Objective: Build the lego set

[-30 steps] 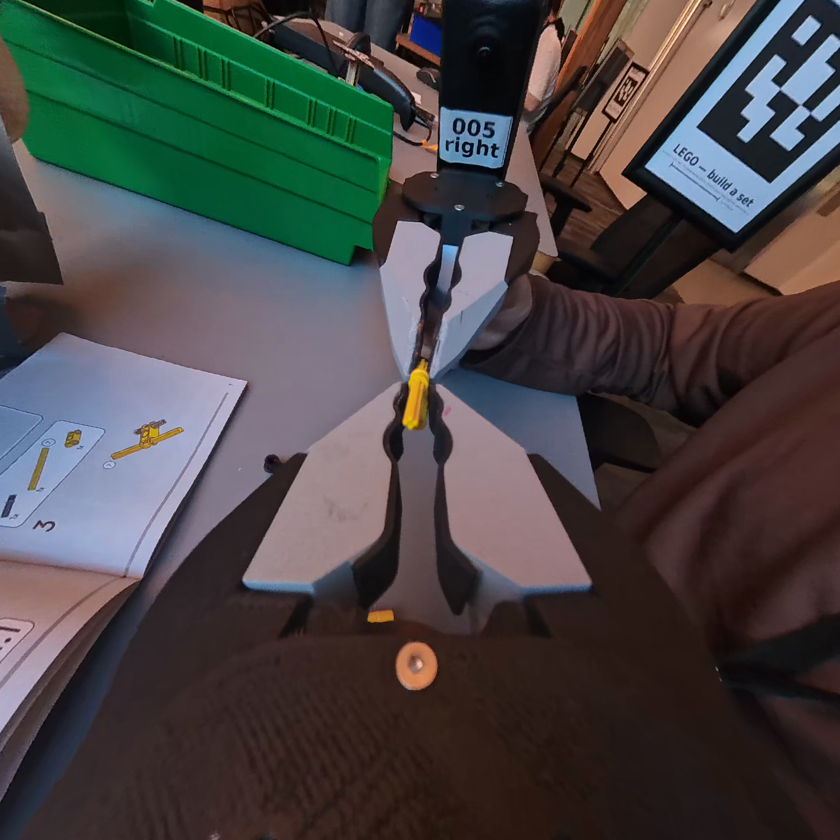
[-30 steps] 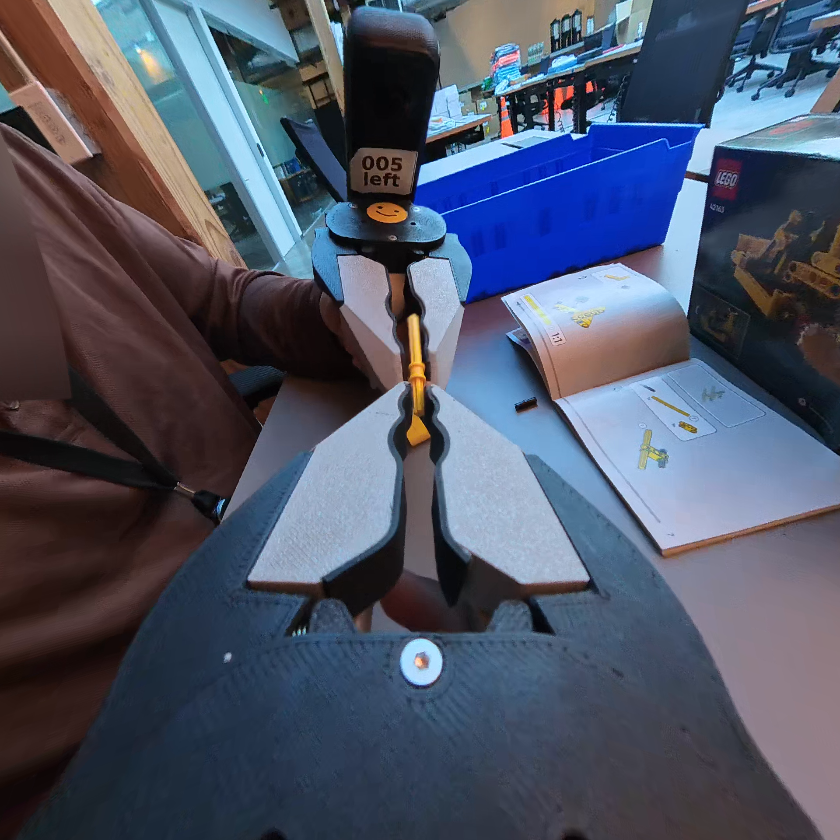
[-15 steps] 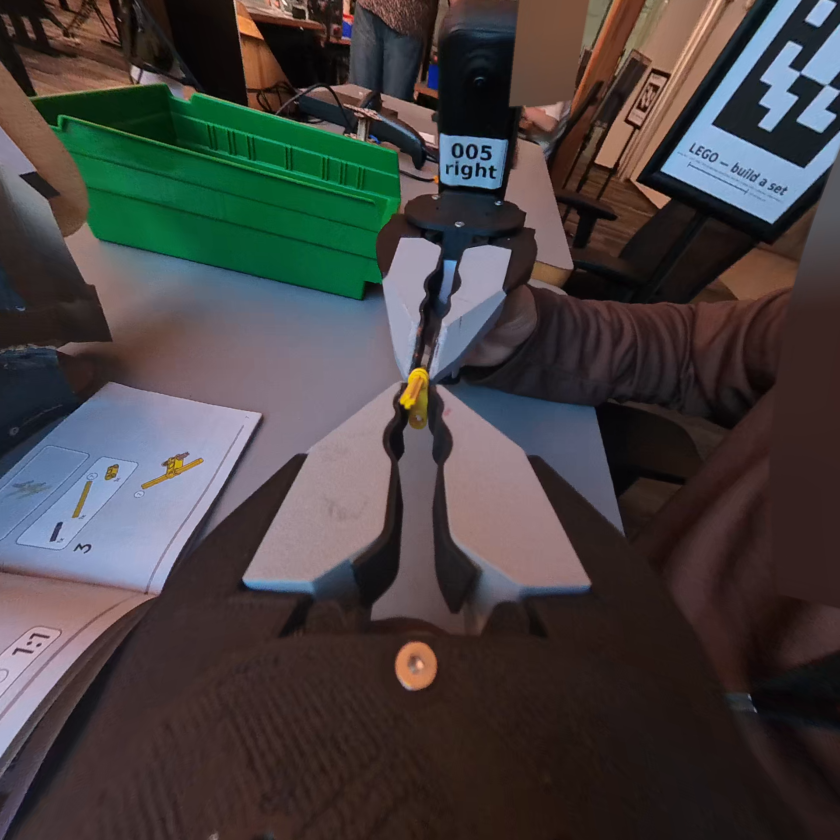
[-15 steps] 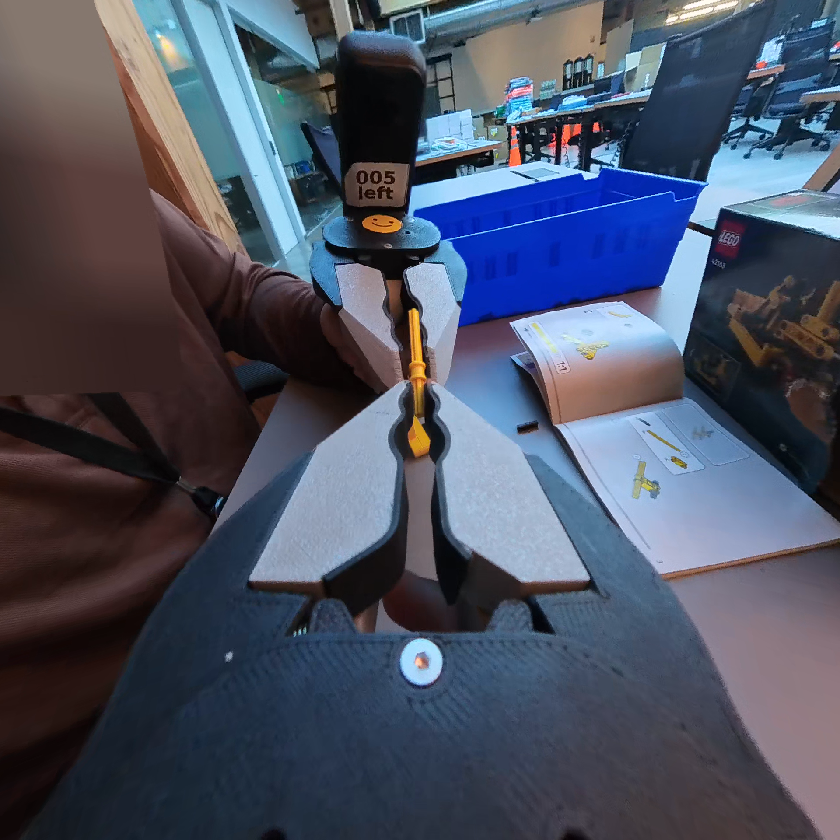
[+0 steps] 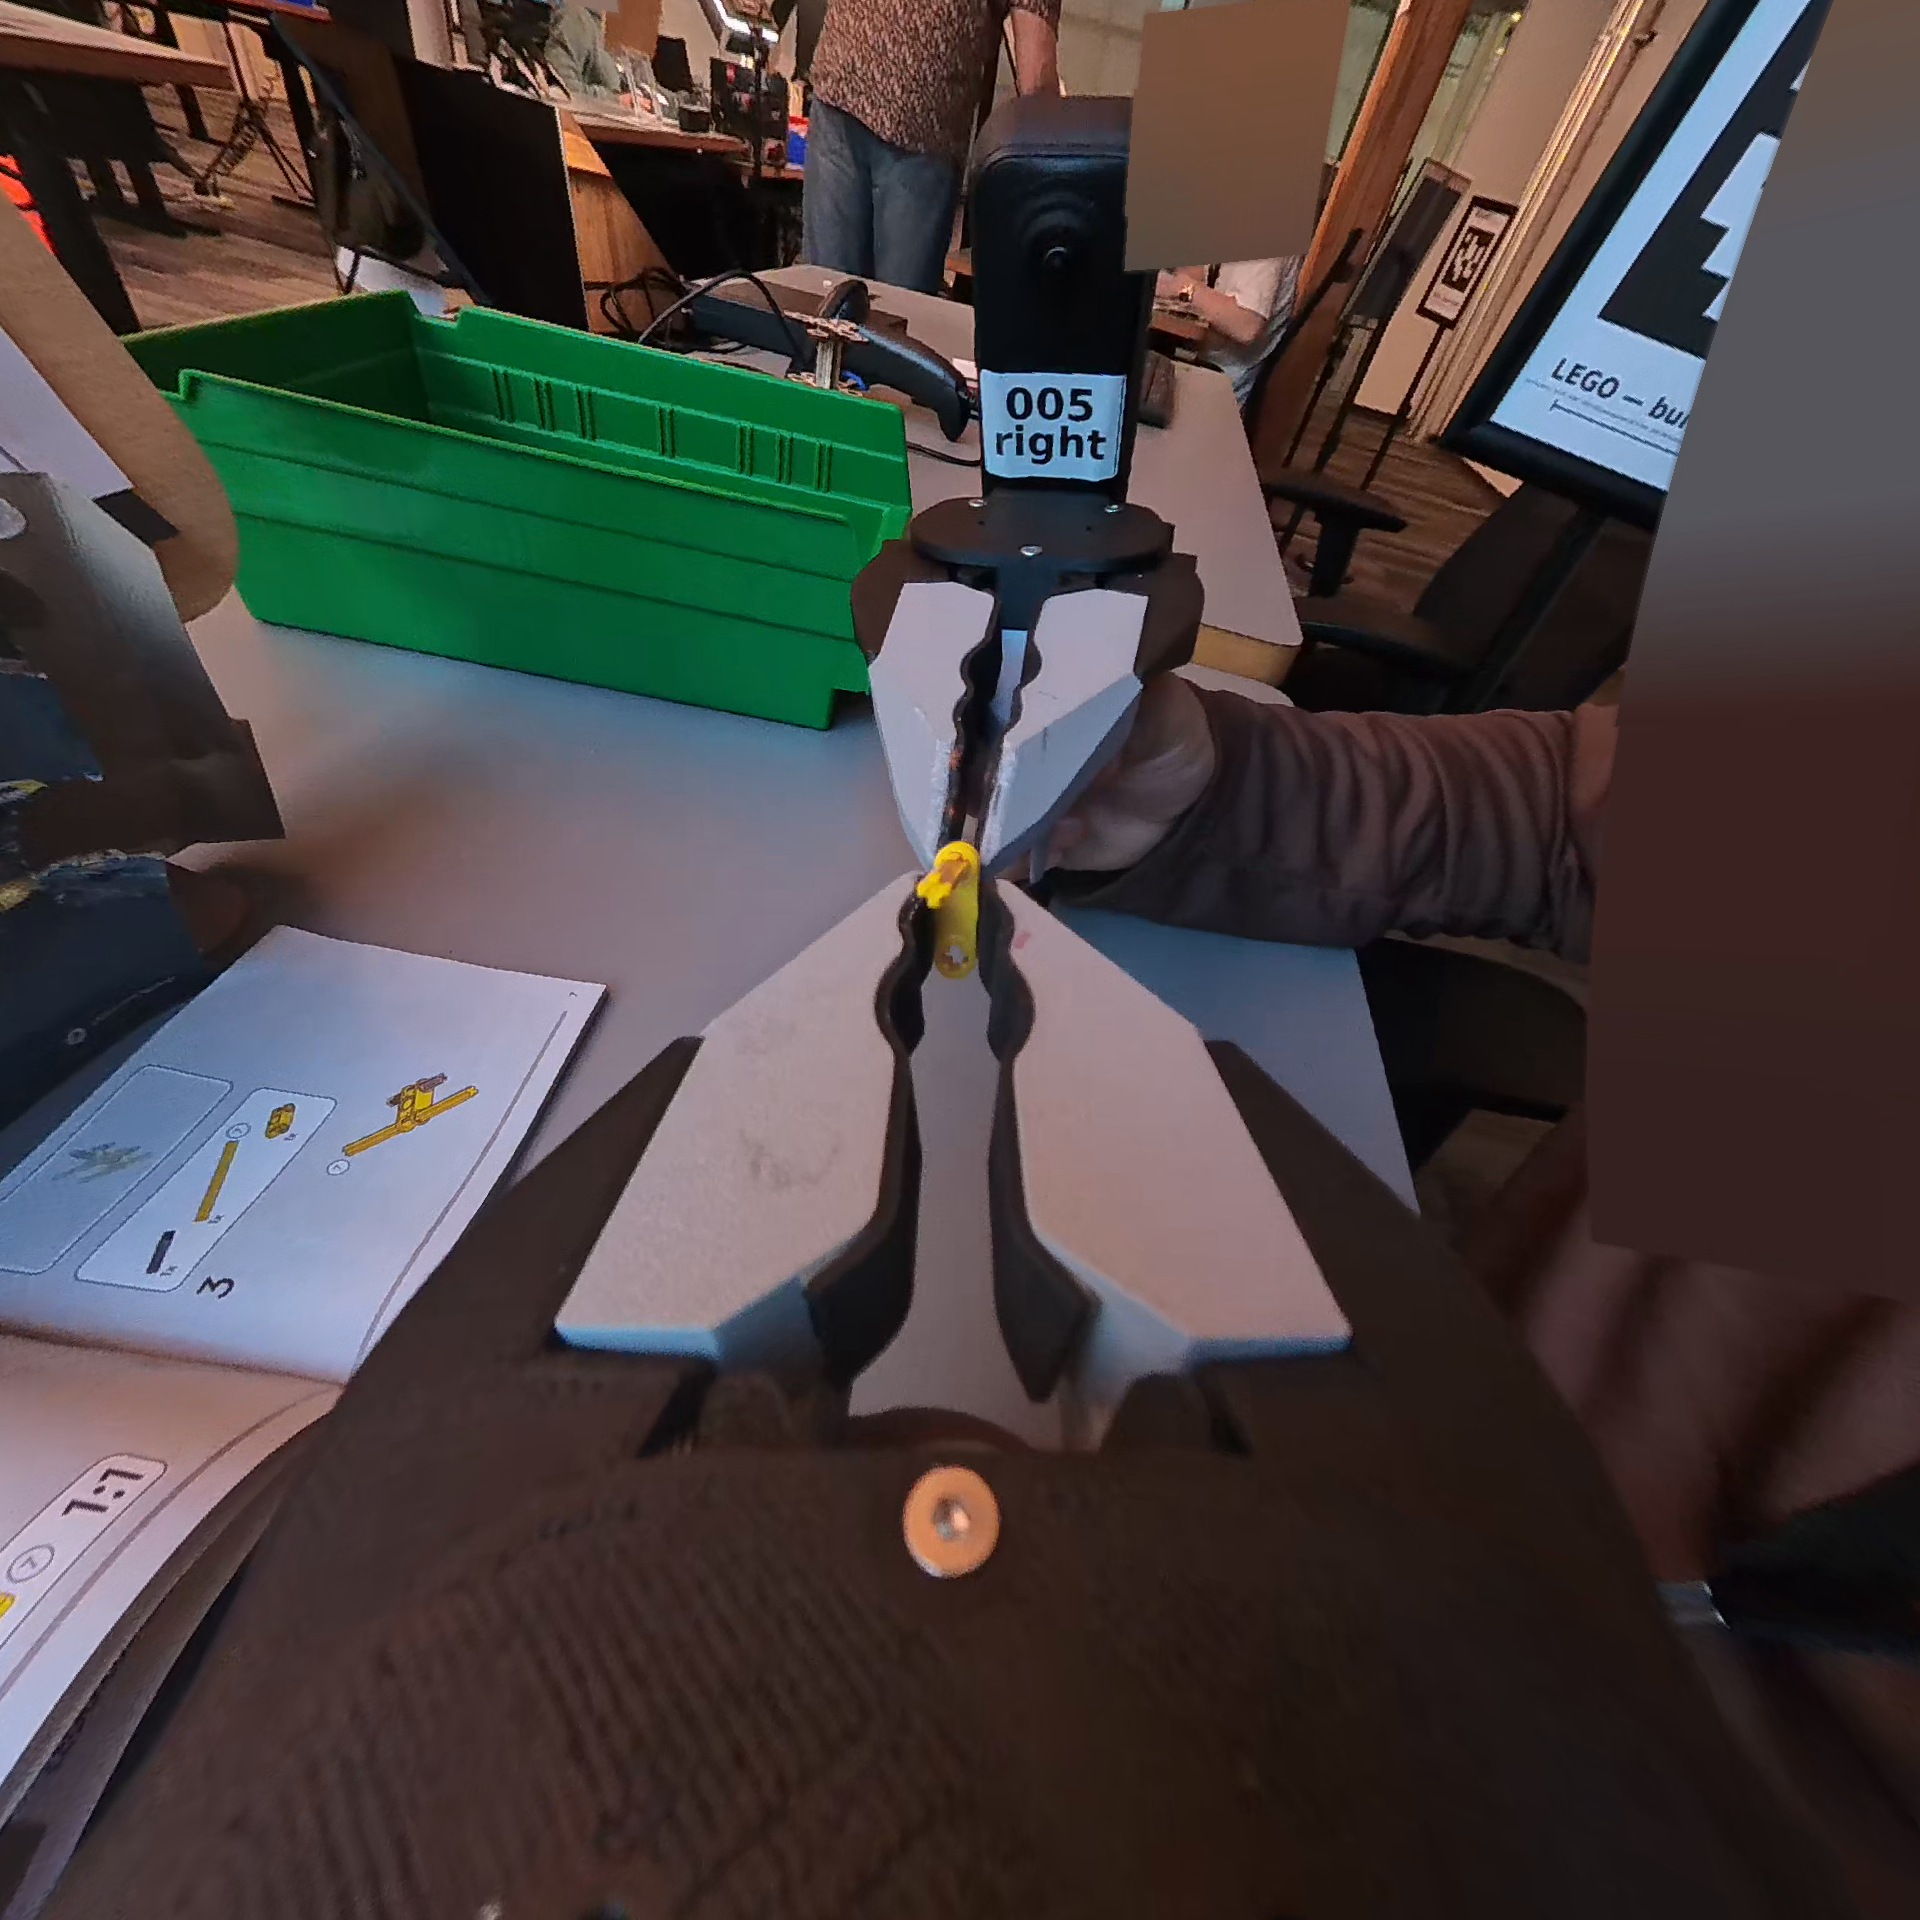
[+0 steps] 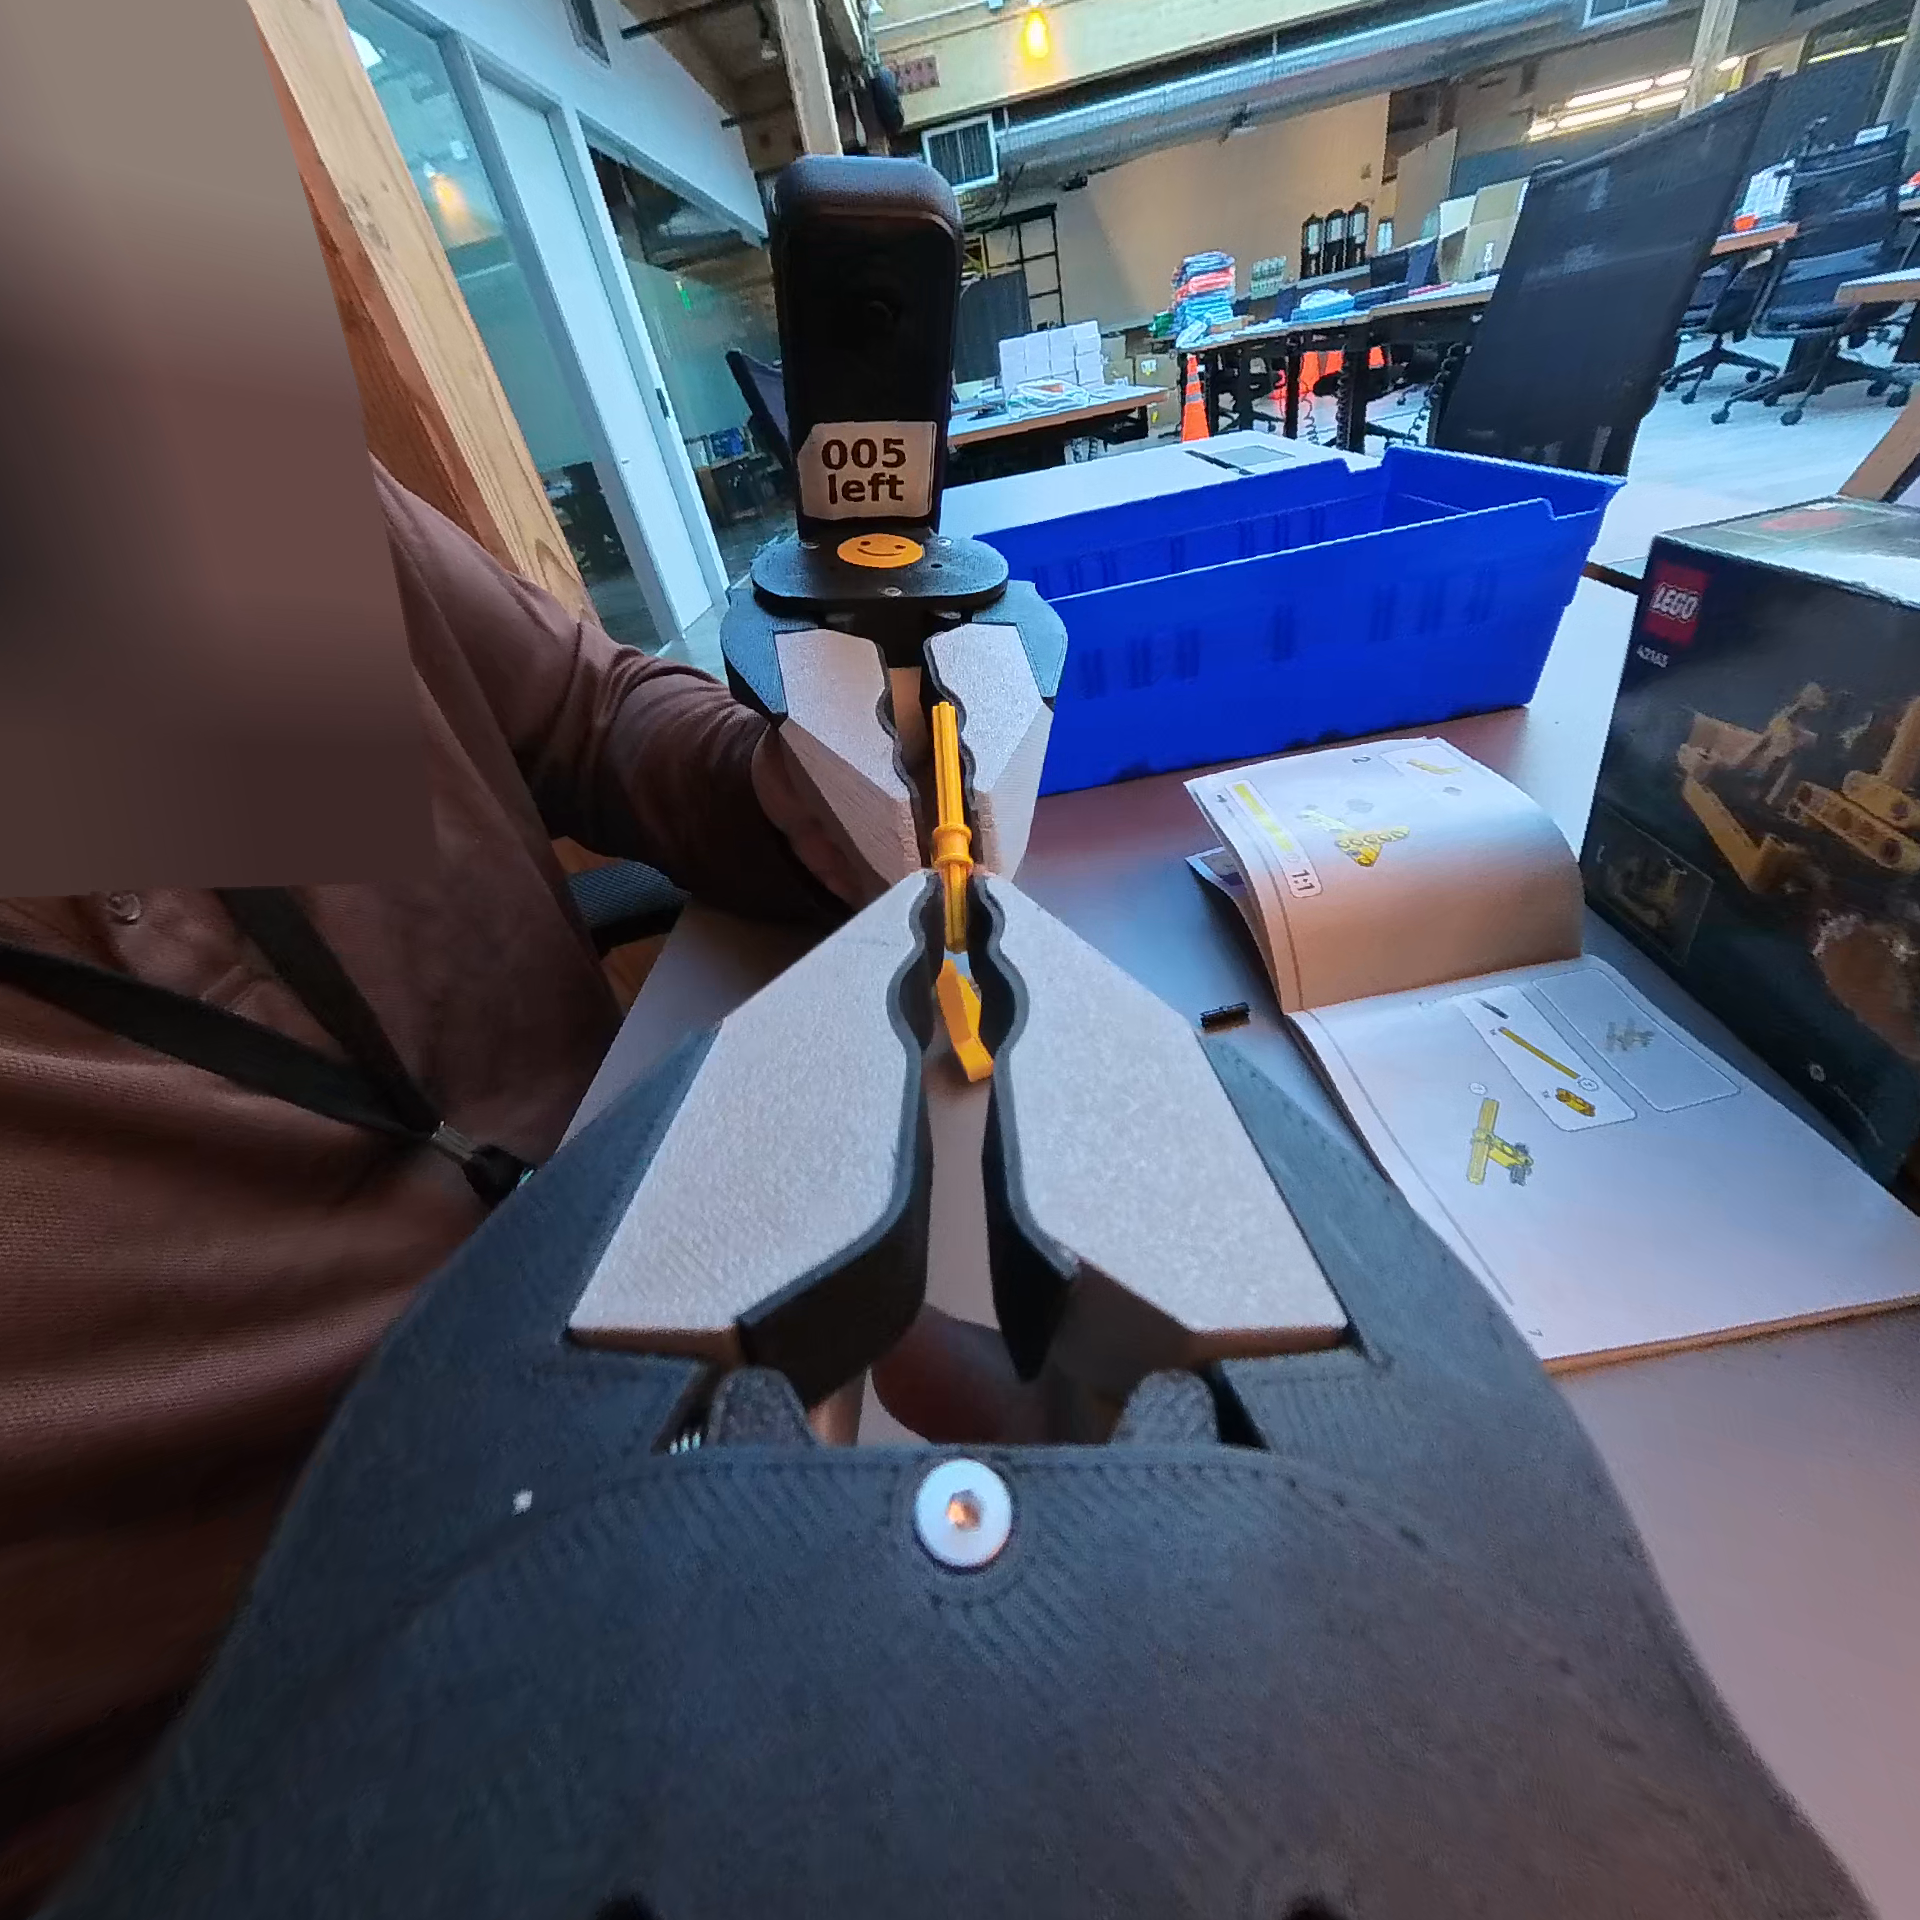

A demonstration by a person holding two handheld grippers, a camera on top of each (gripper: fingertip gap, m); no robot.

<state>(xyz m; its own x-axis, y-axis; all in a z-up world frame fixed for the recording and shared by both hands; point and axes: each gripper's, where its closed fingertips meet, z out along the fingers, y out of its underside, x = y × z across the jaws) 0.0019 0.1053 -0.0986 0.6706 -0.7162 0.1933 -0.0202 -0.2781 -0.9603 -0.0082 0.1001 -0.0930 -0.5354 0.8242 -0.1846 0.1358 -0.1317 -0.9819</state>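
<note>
the yellow lego assembly (image 6: 951,883) hangs in the air between the two tools, which meet tip to tip above the table (image 5: 623,821). the left gripper (image 5: 951,930) is clenched on a short yellow connector (image 5: 954,920) right at its fingertips. the right gripper (image 6: 954,920) is clenched on the long yellow axle (image 6: 945,774), whose far end runs on between the left gripper's fingers and whose near end carries a yellow piece (image 6: 961,1023) sitting in the gap behind the right gripper's tips. off to the right gripper's right lie a small black pin (image 6: 1224,1014), the open instruction booklet (image 6: 1558,1122), the lego box (image 6: 1766,810) and, beyond them, a blue bin (image 6: 1299,623). ahead and left of the left gripper stands a green bin (image 5: 540,530).
</note>
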